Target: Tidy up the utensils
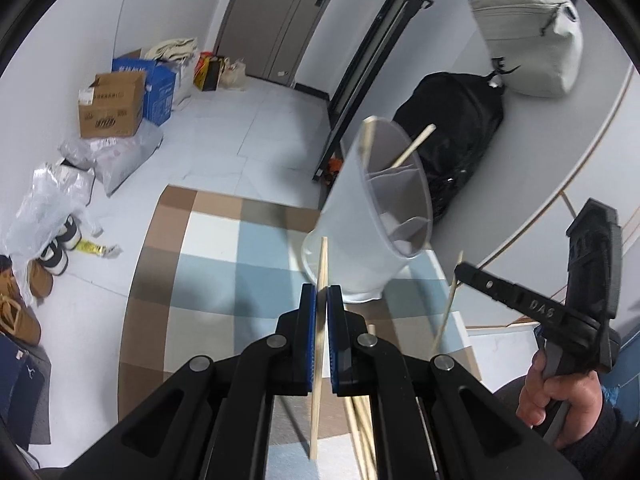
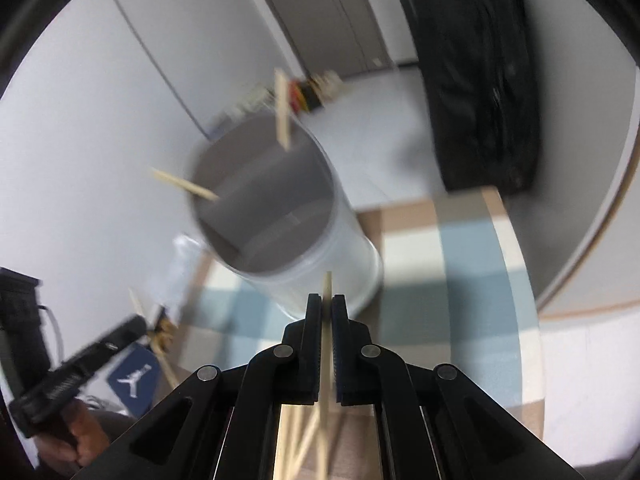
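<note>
2 chopsticks stand in the translucent white holder, leaning against its rim above the inner dividers; the right wrist view shows them blurred. The holder sits on a checked cloth covering the worktop. The left tool is clenched on 1 chopstick, just beside the holder's base. The right tool likewise grips 1 chopstick near the holder. More chopsticks lie on the cloth beneath the tools, largely hidden by them.
</note>
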Demonstrator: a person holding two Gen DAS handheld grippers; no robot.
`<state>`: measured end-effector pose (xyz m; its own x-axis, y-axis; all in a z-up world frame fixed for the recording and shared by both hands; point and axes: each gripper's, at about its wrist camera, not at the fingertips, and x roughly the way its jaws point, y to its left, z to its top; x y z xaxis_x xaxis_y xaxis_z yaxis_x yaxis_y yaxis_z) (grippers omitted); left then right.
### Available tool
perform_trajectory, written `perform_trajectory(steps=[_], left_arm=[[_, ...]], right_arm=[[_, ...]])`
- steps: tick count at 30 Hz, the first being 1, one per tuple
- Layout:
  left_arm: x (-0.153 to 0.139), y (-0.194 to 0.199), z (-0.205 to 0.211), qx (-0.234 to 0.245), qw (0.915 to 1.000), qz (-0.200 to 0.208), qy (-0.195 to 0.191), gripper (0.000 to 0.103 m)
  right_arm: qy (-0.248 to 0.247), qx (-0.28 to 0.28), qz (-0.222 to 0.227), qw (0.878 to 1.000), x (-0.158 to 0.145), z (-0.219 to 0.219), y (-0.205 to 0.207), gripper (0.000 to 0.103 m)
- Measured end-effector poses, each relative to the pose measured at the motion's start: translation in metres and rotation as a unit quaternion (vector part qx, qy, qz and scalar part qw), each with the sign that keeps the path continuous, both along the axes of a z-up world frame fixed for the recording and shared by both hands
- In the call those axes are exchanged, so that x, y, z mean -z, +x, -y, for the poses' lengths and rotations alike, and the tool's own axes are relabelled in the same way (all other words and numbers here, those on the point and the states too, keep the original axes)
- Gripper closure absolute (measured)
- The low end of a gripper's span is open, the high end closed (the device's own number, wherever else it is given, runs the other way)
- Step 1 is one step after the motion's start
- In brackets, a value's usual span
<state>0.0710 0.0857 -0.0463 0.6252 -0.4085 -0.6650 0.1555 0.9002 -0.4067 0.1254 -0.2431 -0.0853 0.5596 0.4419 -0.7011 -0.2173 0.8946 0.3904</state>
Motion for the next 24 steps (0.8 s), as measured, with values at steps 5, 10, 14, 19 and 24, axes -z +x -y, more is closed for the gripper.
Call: perform_trajectory(steps=[5,10,14,19,24], left_arm=[[-0.022,-0.005,0.012,0.010,0.9996,0.024,0.013,0.102],[-0.039,-0.005,0.022,0.017,0.9987,0.039,0.028,0.102],[-0.048,-0.002,0.030,0.025,0.9974,0.050,0.044,0.102],[-0.050,-0.001,0.033,0.025,0.9974,0.046,0.050,0.103],[-0.050,-0.004,0.026,0.019,0.9980,0.041,0.045,0.103]], right_arm=[[0.020,-0.014,0.043,0.999,-0.023,-0.001,-0.012,0.099],[0.032,-0.027,0.083,0.996,-0.040,0.002,-0.018,0.100],[0.043,-0.031,0.103,0.993,-0.048,0.005,-0.020,0.100],[0.056,-0.037,0.118,0.991,-0.057,0.009,-0.020,0.100],[0.064,-0.049,0.131,0.988,-0.062,0.010,-0.025,0.100]])
